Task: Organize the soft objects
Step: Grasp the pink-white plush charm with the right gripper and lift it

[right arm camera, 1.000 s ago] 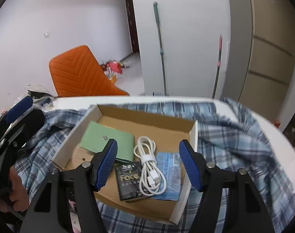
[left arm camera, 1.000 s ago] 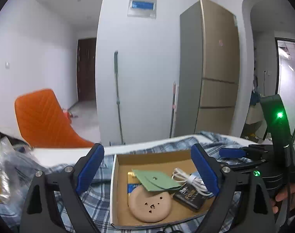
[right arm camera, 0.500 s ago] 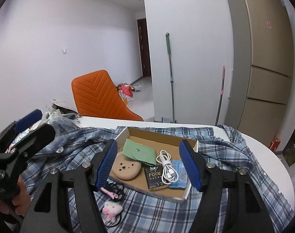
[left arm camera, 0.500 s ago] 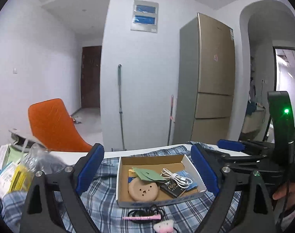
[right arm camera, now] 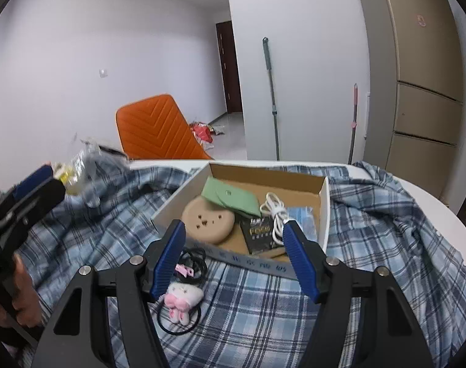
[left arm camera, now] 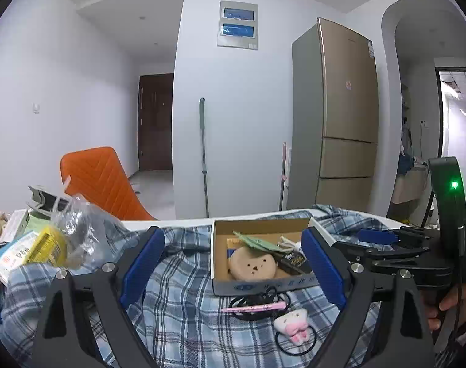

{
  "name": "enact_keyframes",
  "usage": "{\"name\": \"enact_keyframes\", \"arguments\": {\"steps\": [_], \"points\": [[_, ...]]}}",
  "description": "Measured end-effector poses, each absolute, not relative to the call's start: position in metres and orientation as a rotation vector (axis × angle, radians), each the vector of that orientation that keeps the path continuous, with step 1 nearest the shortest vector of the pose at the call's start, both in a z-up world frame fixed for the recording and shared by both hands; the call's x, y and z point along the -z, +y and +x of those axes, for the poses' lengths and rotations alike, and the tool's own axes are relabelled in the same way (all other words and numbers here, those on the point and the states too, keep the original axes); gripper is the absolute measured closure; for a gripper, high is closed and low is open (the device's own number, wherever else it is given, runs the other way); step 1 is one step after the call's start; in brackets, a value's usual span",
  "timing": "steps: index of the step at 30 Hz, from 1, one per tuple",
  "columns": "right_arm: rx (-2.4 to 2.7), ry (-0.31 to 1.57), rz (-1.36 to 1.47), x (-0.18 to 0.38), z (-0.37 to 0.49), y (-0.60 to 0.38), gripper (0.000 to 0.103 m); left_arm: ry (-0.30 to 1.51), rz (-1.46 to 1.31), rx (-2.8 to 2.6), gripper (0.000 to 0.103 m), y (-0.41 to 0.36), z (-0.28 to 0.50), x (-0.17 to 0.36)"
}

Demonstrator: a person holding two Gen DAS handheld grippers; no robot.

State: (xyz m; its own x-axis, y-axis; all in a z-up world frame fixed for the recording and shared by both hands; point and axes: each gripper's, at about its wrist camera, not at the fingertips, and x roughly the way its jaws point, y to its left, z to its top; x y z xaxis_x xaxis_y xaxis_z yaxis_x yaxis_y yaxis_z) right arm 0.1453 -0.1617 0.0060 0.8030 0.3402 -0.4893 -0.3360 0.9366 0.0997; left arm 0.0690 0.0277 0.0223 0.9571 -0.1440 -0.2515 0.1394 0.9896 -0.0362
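Note:
An open cardboard box (left arm camera: 220,239) (right arm camera: 323,202) rests on a blue plaid shirt (left arm camera: 177,303) (right arm camera: 88,227) spread over the table. Inside lie a tan round pouch (left arm camera: 252,264) (right arm camera: 207,219), a green pouch (right arm camera: 231,197), a white cable (right arm camera: 274,211), a black packet (right arm camera: 259,231) and a blue packet (right arm camera: 303,216). In front of the box sit a pink-and-white plush hair tie (left arm camera: 293,326) (right arm camera: 182,297), black hair ties and a pink clip (left arm camera: 253,306). My left gripper (left arm camera: 233,263) is open and empty, back from the box. My right gripper (right arm camera: 233,257) is open and empty, over the box's near edge.
A pile of packets and a crinkled clear bag (left arm camera: 64,233) lies at the table's left. An orange chair (left arm camera: 95,181) (right arm camera: 156,132) stands behind the table. A mop (left arm camera: 203,153) leans on the wall beside a tall fridge (left arm camera: 346,116). The white table edge (right arm camera: 441,211) curves at right.
Both grippers pulled back from the box, which now looks smaller and farther. The hair ties and plush in front of it have come into view. Neither gripper's opening changed.

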Motion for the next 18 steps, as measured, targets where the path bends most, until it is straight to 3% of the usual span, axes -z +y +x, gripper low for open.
{"name": "enact_keyframes", "arguments": {"steps": [13, 15, 18], "points": [[-0.443, 0.644, -0.062, 0.04, 0.153, -0.144, 0.038, 0.315, -0.038, 0.149, 0.01, 0.037, 0.084, 0.006], [-0.473, 0.67, -0.071, 0.044, 0.154, -0.139, 0.038, 0.309, -0.044, 0.148, 0.0, 0.038, 0.083, 0.005], [-0.52, 0.71, -0.1, 0.051, 0.155, -0.128, 0.038, 0.285, -0.057, 0.152, 0.0, 0.041, 0.079, 0.002]]}}
